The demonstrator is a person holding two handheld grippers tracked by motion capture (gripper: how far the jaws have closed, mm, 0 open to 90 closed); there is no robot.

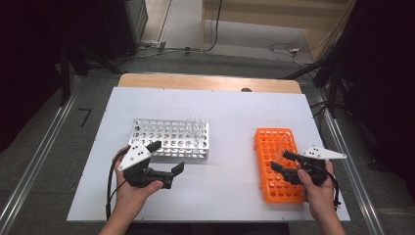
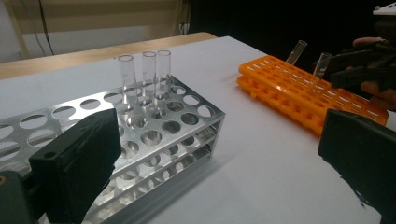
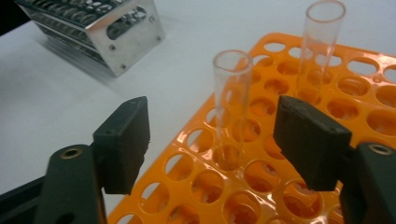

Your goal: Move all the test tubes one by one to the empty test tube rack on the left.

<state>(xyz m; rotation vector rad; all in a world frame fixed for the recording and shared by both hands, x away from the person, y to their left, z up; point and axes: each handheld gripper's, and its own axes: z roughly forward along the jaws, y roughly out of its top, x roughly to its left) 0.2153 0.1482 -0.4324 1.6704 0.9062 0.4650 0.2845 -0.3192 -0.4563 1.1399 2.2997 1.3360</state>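
A clear test tube (image 3: 232,102) stands in the orange rack (image 3: 359,95), with my right gripper (image 3: 212,140) around it; the jaws stand on either side with gaps and do not press it. A second tube (image 3: 320,42) stands farther back in the same rack. In the high view the right gripper (image 1: 279,160) hovers over the orange rack (image 1: 279,188) at the table's right. My left gripper (image 1: 169,156) is open with nothing between its jaws, just in front of the metal rack (image 1: 169,138). Three clear tubes (image 2: 142,70) stand upright in the metal rack (image 2: 154,140).
Both racks sit on a white table top (image 1: 225,191), with bare surface between them. A wooden strip (image 1: 205,82) runs along the far edge. Beyond the table lie cables (image 1: 284,49) on the floor and dark stands at both sides.
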